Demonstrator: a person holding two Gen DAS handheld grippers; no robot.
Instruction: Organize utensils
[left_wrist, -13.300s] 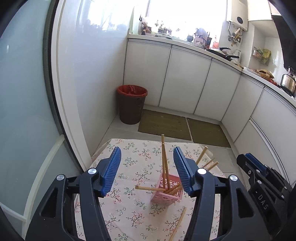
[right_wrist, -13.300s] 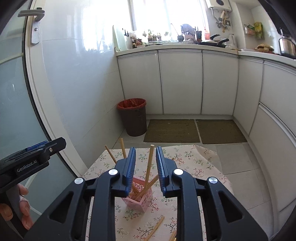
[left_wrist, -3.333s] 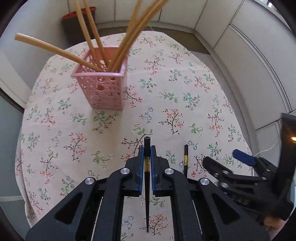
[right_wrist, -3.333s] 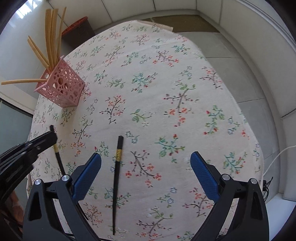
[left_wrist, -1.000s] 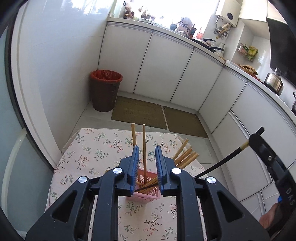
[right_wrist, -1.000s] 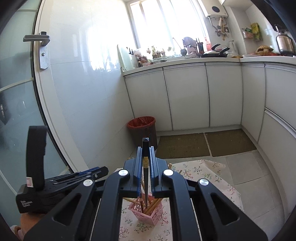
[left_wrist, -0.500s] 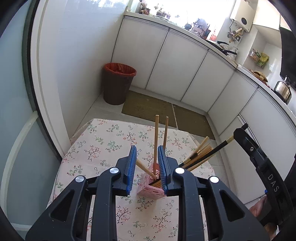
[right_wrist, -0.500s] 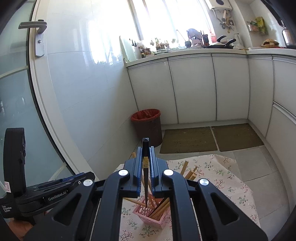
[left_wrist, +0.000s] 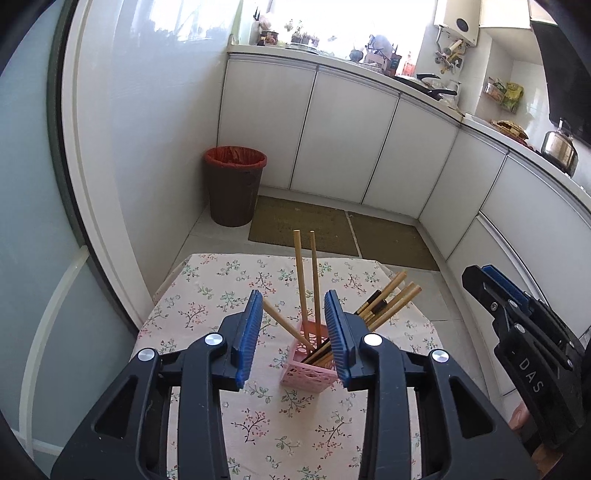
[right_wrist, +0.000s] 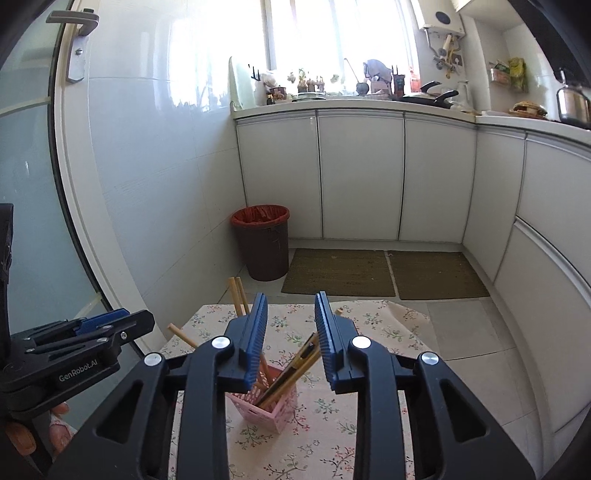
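Observation:
A pink perforated basket (left_wrist: 308, 373) stands on the floral tablecloth (left_wrist: 207, 295). Several wooden chopsticks (left_wrist: 301, 273) and black chopsticks (left_wrist: 371, 299) stand in it, leaning right. My left gripper (left_wrist: 293, 332) hovers above the basket, open and empty. My right gripper (right_wrist: 290, 341) is also open and empty above the basket (right_wrist: 271, 408); black chopsticks (right_wrist: 301, 358) lean inside it. The right gripper's body (left_wrist: 517, 339) shows at the right of the left wrist view, and the left gripper's body (right_wrist: 74, 350) at the left of the right wrist view.
A brown bin with a red liner (left_wrist: 234, 184) stands on the floor beyond the table, beside white cabinets (left_wrist: 343, 140). Two floor mats (right_wrist: 340, 273) lie behind the table. A glass door (right_wrist: 33, 184) is at the left.
My right gripper has opened and let go of the black chopstick, which now stands in the basket. My left gripper has opened a little wider.

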